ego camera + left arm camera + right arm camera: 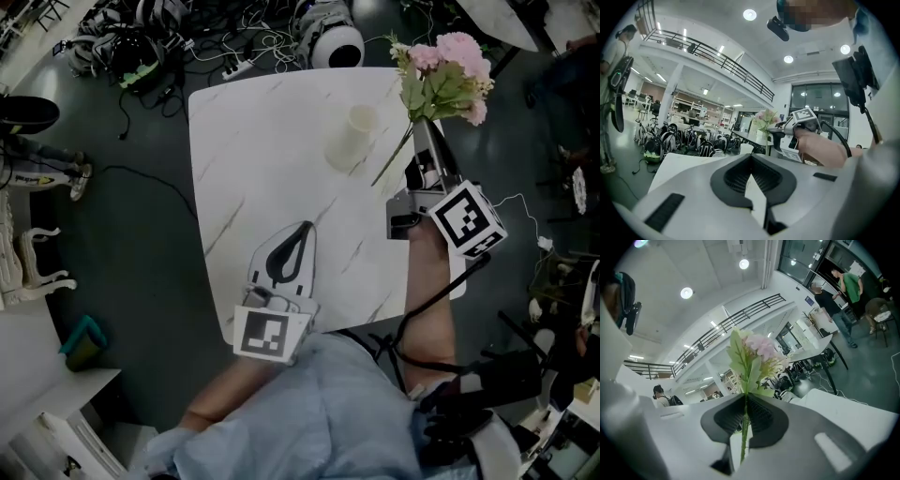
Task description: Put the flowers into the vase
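Gripping flowers (pixel 450 70) by the stem in right gripper (pixel 424 127), upper right, tip stem down, centre over vase (pixel 356 136); left gripper (pixel 305 230) closed, empty.

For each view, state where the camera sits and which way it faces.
Head view: on the head, steeply down on table, vase, left gripper, right gripper; forearms, shirt show.
Left gripper view: behind its shut fingers, level across the table; the right hand shows.
Right gripper view: behind fingers shut on the flowers, facing the hall; torso at left.
Shared: all three show the flowers.
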### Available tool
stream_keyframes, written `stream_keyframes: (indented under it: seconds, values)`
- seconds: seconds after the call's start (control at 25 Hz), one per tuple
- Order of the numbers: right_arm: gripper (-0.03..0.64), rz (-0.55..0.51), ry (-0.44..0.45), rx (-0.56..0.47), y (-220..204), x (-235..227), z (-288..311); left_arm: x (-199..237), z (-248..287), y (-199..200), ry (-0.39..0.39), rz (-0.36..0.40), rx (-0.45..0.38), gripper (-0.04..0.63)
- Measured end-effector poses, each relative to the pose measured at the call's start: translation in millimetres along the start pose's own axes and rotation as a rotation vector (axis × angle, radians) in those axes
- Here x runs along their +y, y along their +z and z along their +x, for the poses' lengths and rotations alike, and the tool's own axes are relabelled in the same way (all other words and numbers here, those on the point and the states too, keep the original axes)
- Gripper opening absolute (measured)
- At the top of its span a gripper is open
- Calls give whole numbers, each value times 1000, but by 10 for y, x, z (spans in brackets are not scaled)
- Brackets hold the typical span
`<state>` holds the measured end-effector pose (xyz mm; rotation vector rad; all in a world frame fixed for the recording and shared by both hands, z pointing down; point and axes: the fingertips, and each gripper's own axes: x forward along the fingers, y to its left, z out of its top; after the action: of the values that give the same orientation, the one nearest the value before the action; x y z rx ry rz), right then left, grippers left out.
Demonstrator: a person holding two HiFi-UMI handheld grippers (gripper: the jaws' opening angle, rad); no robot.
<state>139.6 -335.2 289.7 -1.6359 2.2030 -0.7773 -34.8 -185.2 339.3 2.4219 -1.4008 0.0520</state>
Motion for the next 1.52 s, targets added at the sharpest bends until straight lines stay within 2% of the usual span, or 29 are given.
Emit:
stream_keyframes:
  seconds: [0.2,0.4,0.72,1.04,1.2,1.52]
  values:
    - [17,-36,42,-31,198,148,339,258,116,-17,28,-35,11,3]
    - [18,-80,99,-61,475,368,784,436,323,58,8,-74,35,3]
    - [18,-145,118,-125,485,430,796,577,276,-242,15,-121,34,5]
    - [18,-182,116,-158,484,348,809,528,249,-192,27,-150,69,4]
    - [18,-203,100,-129,338,239,819,506,283,-141,32,-155,73,3]
    - [21,-267,76,-91,-263,78,768,638,278,-378,11,-156,66,4]
